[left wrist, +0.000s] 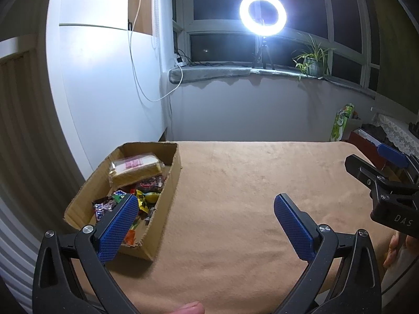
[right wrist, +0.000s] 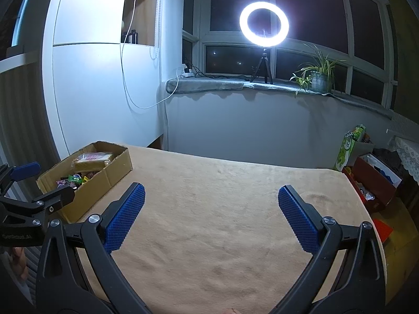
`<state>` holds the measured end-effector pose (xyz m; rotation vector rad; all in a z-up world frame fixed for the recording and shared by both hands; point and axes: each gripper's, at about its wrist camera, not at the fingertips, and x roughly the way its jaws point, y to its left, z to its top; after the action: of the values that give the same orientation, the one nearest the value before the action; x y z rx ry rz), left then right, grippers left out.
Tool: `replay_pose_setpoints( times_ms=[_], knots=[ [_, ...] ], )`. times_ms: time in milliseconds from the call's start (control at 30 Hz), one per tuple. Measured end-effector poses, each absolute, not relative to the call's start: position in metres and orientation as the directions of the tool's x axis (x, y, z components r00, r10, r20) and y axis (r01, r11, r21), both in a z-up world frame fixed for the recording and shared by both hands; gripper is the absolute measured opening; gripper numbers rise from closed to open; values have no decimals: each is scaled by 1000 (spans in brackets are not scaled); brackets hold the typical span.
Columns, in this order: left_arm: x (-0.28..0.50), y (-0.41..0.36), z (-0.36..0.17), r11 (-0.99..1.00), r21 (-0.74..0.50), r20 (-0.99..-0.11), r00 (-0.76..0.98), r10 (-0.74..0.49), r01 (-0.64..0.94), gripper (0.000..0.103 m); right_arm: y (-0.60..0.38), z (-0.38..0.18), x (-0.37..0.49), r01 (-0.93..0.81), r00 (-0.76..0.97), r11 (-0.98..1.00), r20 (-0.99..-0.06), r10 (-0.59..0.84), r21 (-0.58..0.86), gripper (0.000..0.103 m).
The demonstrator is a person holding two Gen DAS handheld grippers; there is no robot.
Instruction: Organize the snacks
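Cardboard box (left wrist: 167, 183) of snacks (left wrist: 141, 196), empty grippers

Both grippers spread wide, nothing between their pads

The left gripper (left wrist: 207, 209) and the right gripper (right wrist: 210, 200) hung level, side by side, blue pads (right wrist: 125, 217) parted; fingers (left wrist: 392, 251) of a hand showed just behind the right one

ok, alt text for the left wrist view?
The open left hand-held gripper hovers over a tan-covered table, empty. At left an open cardboard box holds wrapped snacks and a bagged cake. A lit ring light stands on the sill; the right hand-held gripper shows at right.
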<state>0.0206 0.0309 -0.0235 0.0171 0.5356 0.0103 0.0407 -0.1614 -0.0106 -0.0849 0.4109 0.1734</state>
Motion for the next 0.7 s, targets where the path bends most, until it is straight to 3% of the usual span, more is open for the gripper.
replay_pose_setpoints(
  times_ms=[700],
  knots=[
    [16, 30, -20, 1000, 18, -503, 864, 7, 2, 103, -163, -10, 42, -179, 904, 983, -403, 145, -46, 103]
  ],
)
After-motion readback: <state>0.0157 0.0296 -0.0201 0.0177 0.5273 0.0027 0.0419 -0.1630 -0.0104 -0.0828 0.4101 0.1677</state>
